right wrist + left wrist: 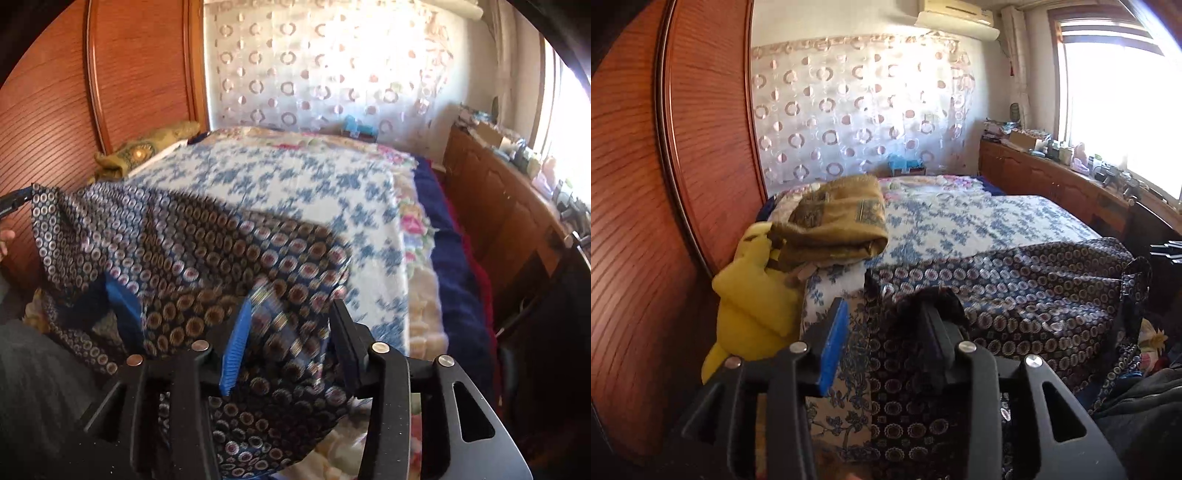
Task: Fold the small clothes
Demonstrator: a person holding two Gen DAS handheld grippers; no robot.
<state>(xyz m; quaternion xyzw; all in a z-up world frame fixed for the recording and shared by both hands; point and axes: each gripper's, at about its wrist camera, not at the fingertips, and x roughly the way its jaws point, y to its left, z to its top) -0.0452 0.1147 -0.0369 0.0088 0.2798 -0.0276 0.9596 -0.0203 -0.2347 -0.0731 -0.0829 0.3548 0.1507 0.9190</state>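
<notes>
Garment laid out at the bed's near edge, both grips released.
Patterned garment [997,295] lies on the bed [979,221]; left gripper [882,343] and right gripper [288,343] stand part-open, cloth loose between. Next: regrip an edge, fold across.

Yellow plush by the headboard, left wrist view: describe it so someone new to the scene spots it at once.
Start at the big reddish wooden headboard on the left of the bed. At its foot, on the bed's near left corner, sits the yellow plush, just below a folded olive-gold cloth. It is the only plain bright yellow thing there; the dark circle-print garment and blue-flowered bedspread beside it are patterned.
</notes>
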